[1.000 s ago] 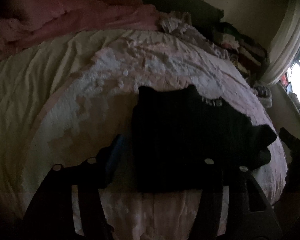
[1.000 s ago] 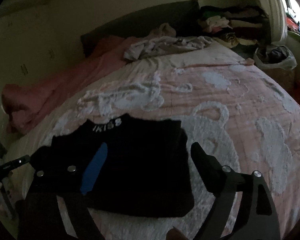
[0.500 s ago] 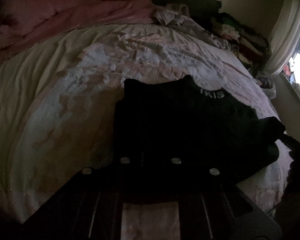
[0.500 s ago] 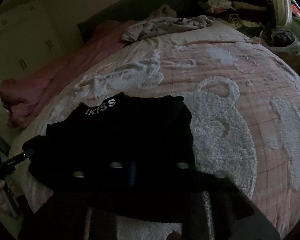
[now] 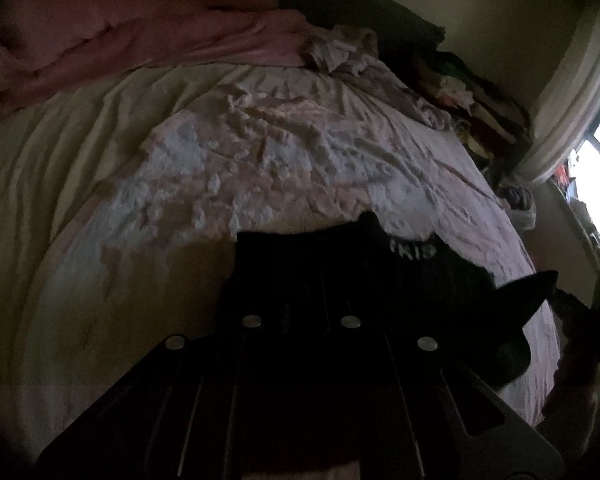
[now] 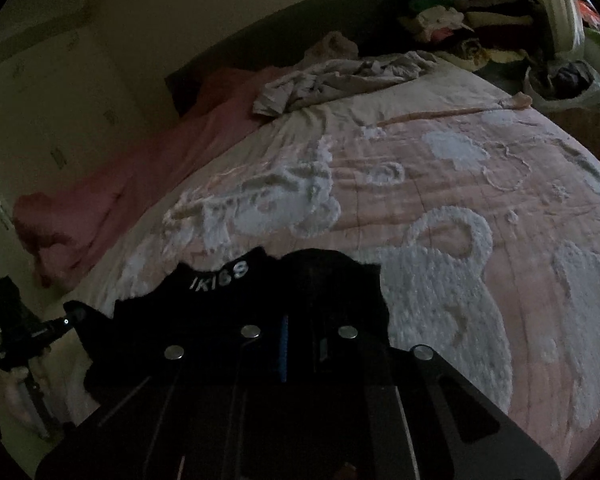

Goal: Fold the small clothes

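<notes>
A small black garment (image 5: 340,276) with white lettering at its collar (image 5: 414,251) lies on the pink and white bedspread (image 5: 228,184). My left gripper (image 5: 300,300) is shut on the garment's near edge; the dark fingers merge with the cloth. In the right wrist view the same garment (image 6: 220,300) shows its lettering (image 6: 220,278), and my right gripper (image 6: 296,304) is shut on the near edge too. The cloth bunches up ahead of both grippers. A sleeve (image 5: 528,292) sticks out toward the other gripper (image 5: 580,320).
A pink blanket (image 5: 112,40) and a heap of pale crumpled clothes (image 6: 340,76) lie at the head of the bed. Stacked clothes (image 6: 460,20) and a bag (image 6: 568,80) stand beside the bed by the curtain. A hand holds the left gripper (image 6: 28,332).
Both grippers went from open around the garment's near edge to shut on it. They then moved forward over the bed, and the garment's near part has come closer to its collar.
</notes>
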The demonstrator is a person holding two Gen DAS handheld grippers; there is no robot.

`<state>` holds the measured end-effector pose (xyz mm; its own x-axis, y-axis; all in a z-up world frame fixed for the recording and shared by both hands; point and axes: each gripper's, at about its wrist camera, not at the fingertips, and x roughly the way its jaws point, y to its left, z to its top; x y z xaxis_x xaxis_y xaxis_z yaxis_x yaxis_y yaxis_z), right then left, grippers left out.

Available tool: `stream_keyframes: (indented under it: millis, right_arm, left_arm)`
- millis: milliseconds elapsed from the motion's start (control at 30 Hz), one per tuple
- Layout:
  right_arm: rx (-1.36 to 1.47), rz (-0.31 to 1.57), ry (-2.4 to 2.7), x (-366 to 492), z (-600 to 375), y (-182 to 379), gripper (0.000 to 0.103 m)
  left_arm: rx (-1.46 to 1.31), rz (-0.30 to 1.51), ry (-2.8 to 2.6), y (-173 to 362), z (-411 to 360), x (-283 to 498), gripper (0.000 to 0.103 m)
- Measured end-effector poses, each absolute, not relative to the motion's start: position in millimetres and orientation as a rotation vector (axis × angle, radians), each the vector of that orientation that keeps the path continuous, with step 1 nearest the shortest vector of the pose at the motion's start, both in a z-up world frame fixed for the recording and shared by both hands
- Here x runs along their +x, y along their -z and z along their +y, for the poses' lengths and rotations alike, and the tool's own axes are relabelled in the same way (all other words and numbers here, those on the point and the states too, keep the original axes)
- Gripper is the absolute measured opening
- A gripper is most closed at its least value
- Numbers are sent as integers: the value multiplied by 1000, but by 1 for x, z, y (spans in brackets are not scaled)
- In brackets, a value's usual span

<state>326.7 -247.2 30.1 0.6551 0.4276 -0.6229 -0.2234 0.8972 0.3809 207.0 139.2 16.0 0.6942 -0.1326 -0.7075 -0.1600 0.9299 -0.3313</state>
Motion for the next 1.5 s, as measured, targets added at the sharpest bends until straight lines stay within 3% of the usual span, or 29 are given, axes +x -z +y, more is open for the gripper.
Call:
stream_keyframes:
  millis: [333,433,500,533,600,633,767,933,1133,1333,1367,1400,1467,1500]
  right_arm:
    - [381,875,-348,377,-253,4,8]
    - [418,897,-348,384,-258,14,14]
    - [409,896,-327,385,-259,17,30]
    - [413,893,-322,385,-261,17,33]
    - [416,866,-309,383,-264,13,52]
    - [404,851,-291,381,-267,11,55]
    - [367,811,-274,376,-272,0,56]
    - [217,788,-231,368,-263,-10,62]
    - [93,906,-221,371,-245,20,65]
    - [117,953,-239,367,-244,36,64]
    - [121,957,-251,366,-244,36,48]
    - [115,963,-263,366,-242,37,24]
    - [112,957,-281,364,-241,35,12]
    - [105,949,-275,363,-240,33,8]
  left_arm:
    - [-412,839,-69,5,153,254,2]
    - [-448,846,-75,12,161,267,4]
    - [-481,857,-76,17,166,273,5]
    - [-494,858,-74,18,167,274,5]
    - [-515,850,-69,19,170,272,6]
    - [-523,845,-67,19,170,270,7]
    - [-546,803,-90,13,175,260,30]
    - [-502,777,-114,3,178,245,32]
    - [-410,818,-125,18,169,224,39]
    - [-371,869,-108,41,157,214,43]
    - [-354,868,-112,43,154,212,42]
    - [-342,866,-111,44,152,212,30]
    - [-327,863,-96,44,148,210,13]
    - [-308,859,-102,43,146,209,12]
